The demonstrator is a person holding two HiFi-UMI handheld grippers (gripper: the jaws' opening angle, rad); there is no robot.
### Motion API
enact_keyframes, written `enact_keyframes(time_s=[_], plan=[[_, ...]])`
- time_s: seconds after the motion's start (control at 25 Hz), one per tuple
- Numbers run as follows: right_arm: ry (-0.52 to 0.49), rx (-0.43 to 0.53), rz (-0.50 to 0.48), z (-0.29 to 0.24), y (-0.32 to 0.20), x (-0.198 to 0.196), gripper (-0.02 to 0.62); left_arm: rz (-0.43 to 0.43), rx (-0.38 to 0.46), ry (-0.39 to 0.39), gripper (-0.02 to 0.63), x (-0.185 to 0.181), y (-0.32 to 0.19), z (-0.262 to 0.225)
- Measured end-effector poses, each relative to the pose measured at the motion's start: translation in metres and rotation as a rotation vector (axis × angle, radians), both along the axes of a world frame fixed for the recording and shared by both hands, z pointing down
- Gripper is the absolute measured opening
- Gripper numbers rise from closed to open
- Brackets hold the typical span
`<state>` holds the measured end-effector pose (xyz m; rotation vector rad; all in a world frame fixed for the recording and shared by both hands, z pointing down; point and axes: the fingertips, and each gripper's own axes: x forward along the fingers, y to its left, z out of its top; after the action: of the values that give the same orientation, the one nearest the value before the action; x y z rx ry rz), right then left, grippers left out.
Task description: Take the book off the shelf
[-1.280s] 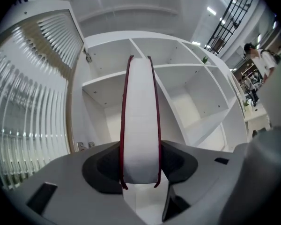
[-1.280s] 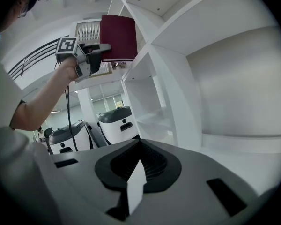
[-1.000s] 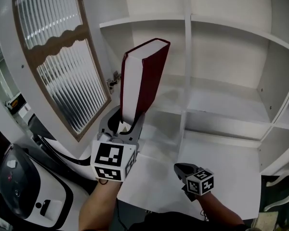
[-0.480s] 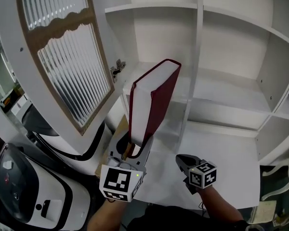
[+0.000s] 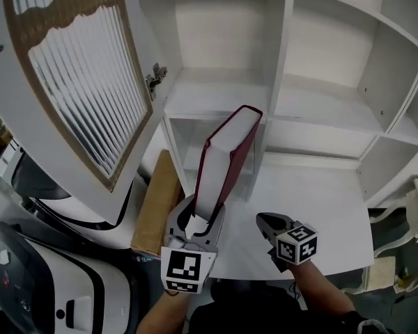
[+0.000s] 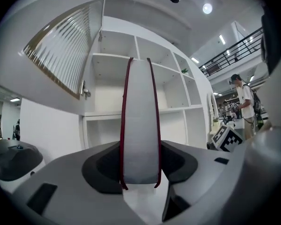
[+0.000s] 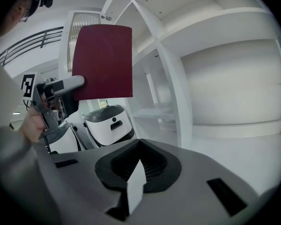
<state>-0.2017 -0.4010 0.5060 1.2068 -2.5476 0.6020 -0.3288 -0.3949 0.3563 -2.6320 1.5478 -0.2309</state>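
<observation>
Book [image 5: 228, 155] is lower and closer in than a second ago, out in front of the shelf unit instead of up by the bay. Far left: ribbed-glass cabinet door [image 5: 76, 82] hangs open. Left gripper [image 5: 203, 218] is clamped on the book's bottom end, one jaw on each cover. Book is near upright with a slight tilt, above the worktop [image 5: 327, 200] front edge and touching no shelf [image 5: 223, 92]. Right gripper [image 5: 267, 223] is just beside it, jaws together with nothing in them. Shelf bays on the right look bare. My read: removal is basically done, only a set-down could be left.
</observation>
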Motion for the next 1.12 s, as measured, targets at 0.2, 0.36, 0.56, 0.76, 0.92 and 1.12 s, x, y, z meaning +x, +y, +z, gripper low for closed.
enact_keyframes(time_s=[0.2, 0.36, 0.56, 0.76, 0.92, 1.12], plan=[[0.007, -0.022, 0.032, 0.009, 0.012, 0.008, 0.014, 0.035, -0.072, 0.020, 0.225, 0.005, -0.001, 0.035], [-0.013, -0.016, 0.029, 0.010, 0.020, 0.020, 0.014, 0.034, -0.115, 0.018, 0.225, 0.019, 0.003, 0.057], [-0.030, -0.012, 0.012, 0.012, 0.029, 0.054, 0.014, 0.027, -0.148, 0.006, 0.225, 0.053, 0.009, 0.073], [-0.039, -0.024, 0.036, 0.019, 0.036, 0.115, 0.014, 0.027, -0.181, -0.014, 0.225, 0.098, 0.012, 0.092], [-0.048, -0.042, 0.051, 0.027, 0.042, 0.158, 0.014, 0.012, -0.207, -0.019, 0.225, 0.128, 0.012, 0.104], [-0.057, -0.051, 0.061, 0.032, 0.050, 0.195, 0.014, 0.012, -0.253, -0.013, 0.225, 0.163, 0.011, 0.119]])
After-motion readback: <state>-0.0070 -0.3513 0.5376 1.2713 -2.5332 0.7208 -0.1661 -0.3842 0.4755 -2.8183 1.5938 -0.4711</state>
